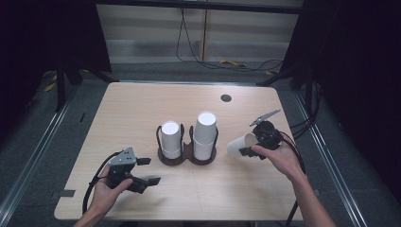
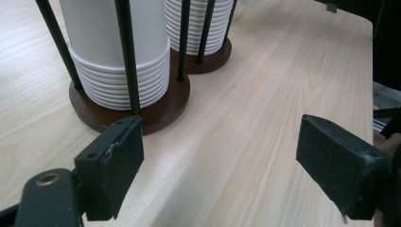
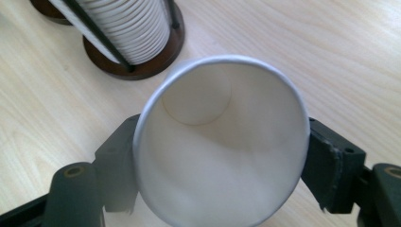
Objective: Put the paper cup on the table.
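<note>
Jaws of the right gripper [image 1: 247, 144] pinching a single white paper cup [image 1: 239, 144] across its wall near the rim, one pad on each side, as seen in the right gripper view [image 3: 222, 142]. Cup lying on its side in the grip, long axis roughly level, bottom toward the cup holder [image 1: 187, 156], open mouth back toward the hand. Held just above the bench [image 1: 142, 104], a little to the right of the taller stack of cups [image 1: 205, 135] and apart from it. Jaws of the left gripper [image 1: 147, 171] spread wide with nothing between them, hovering low over the bench in front of the shorter stack [image 1: 170, 139], pointed at the holder's base as the left gripper view [image 2: 130, 106] shows. Right hand [image 1: 279, 158] clearly the one carrying the work. Likely next: tipping the cup upright or upside down, depending on whether destined for the bench or a stack; axis must swing from level to vertical first.
</note>
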{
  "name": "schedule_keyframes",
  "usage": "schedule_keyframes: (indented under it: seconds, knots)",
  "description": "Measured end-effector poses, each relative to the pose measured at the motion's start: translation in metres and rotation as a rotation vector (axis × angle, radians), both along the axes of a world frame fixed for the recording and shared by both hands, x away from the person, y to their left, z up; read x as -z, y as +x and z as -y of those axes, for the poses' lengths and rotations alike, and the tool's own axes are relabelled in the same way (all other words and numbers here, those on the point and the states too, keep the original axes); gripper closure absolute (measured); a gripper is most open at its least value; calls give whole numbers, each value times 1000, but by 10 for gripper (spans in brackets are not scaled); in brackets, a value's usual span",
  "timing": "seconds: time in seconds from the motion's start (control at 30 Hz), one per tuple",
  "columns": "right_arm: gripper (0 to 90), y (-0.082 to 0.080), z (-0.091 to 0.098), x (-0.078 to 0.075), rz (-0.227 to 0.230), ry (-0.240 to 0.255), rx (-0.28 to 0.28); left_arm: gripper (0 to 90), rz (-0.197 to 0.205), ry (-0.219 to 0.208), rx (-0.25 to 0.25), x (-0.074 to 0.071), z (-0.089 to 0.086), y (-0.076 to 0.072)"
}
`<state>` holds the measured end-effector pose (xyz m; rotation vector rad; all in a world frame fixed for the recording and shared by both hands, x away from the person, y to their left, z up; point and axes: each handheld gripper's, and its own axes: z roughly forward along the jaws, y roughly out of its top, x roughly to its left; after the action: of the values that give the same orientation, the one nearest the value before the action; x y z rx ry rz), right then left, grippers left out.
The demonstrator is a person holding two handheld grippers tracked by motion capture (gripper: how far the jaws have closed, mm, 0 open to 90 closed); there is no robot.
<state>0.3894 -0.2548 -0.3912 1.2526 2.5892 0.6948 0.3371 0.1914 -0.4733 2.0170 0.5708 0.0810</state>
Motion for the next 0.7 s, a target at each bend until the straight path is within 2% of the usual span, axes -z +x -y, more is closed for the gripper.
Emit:
schedule_keyframes:
  seconds: [0.33,0.4,0.5,0.7]
  knots:
    - [240,18,-6,-9,-33,-80,3,158,-8,8,10,3,2,1]
    - [239,21,-6,-9,-43,-94,19,158,-11,9,6,4,2,1]
    - [237,24,-5,-9,-53,-125,9,158,-10,6,4,4,1,1]
    - [234,30,-4,-3,-88,-194,23,158,-18,15,13,4,2,1]
